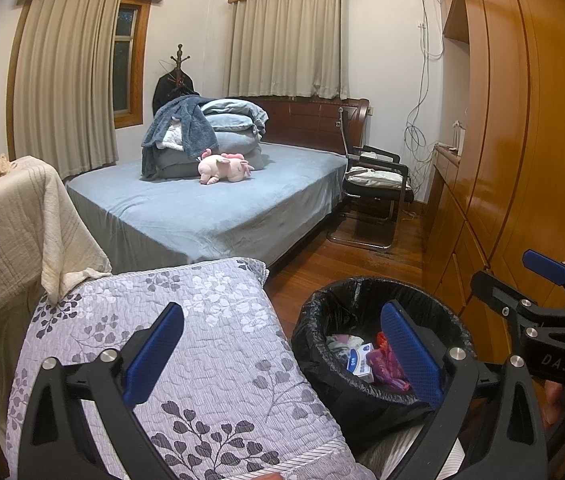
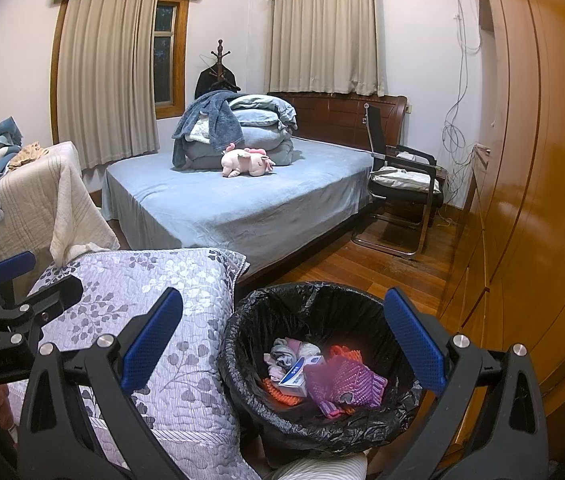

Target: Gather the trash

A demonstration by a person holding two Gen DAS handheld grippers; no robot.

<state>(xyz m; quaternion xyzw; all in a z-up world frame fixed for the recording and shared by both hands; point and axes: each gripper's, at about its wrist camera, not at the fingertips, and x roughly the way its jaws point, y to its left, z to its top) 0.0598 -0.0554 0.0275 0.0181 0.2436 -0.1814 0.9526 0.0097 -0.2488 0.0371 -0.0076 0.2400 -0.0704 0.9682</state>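
Landmark: the bin point(image 2: 322, 364), black-lined, standing on the wood floor at the foot of the bed.
Quilted cover point(image 2: 150, 320): left of the bin, touching its liner; nothing on it that reads as trash.
Left tool point(image 1: 282, 356): released and empty, spread across the cover and the bin's left rim.
Trash point(image 2: 322, 376): inside the bin, a small white box among pink, purple and orange scraps, apparently collected.
Right tool point(image 2: 282, 344): released and empty, straddling the bin's mouth.
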